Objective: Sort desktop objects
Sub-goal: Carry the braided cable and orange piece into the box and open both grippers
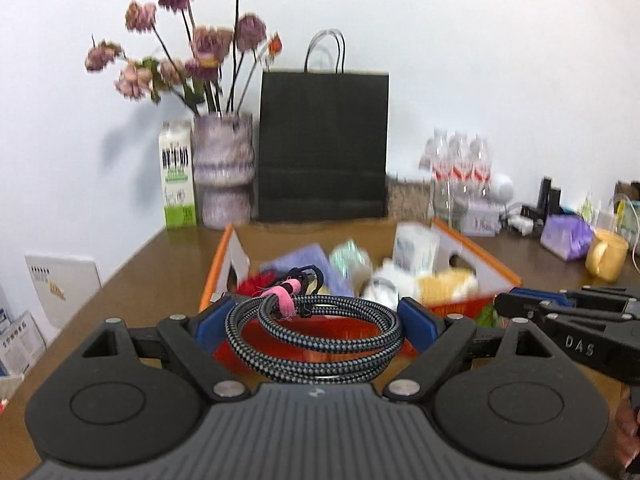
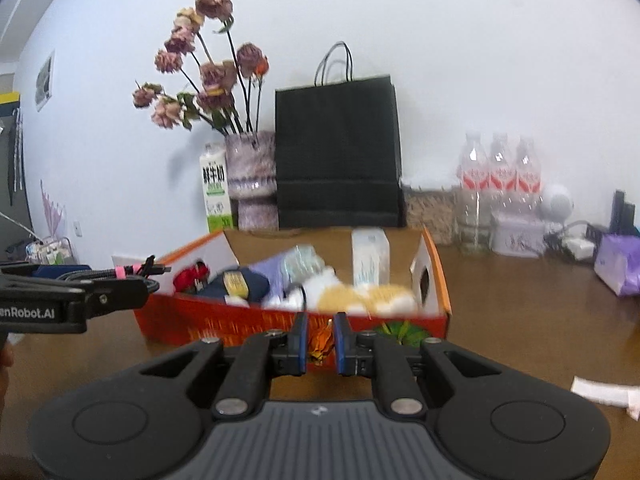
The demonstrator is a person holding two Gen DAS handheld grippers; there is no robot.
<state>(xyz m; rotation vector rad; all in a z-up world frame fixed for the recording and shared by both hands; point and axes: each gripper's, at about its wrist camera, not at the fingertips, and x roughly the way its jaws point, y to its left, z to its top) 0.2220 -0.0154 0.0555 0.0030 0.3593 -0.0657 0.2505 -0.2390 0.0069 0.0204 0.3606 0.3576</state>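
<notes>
Evidently the left gripper (image 1: 316, 316) pinches the coiled cable (image 1: 316, 336) across its width to carry it over the orange box (image 1: 476, 256); the right gripper (image 2: 320, 338) is pressed together, empty

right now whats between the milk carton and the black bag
The vase of dried flowers stands between the milk carton and the black bag, close beside both. Both wrist views show it.

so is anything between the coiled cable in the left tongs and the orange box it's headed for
Nothing visible blocks it. The coiled cable sits clamped in the left tongs, just short of the orange box's near wall. The box is open-topped but already crowded with items.
</notes>
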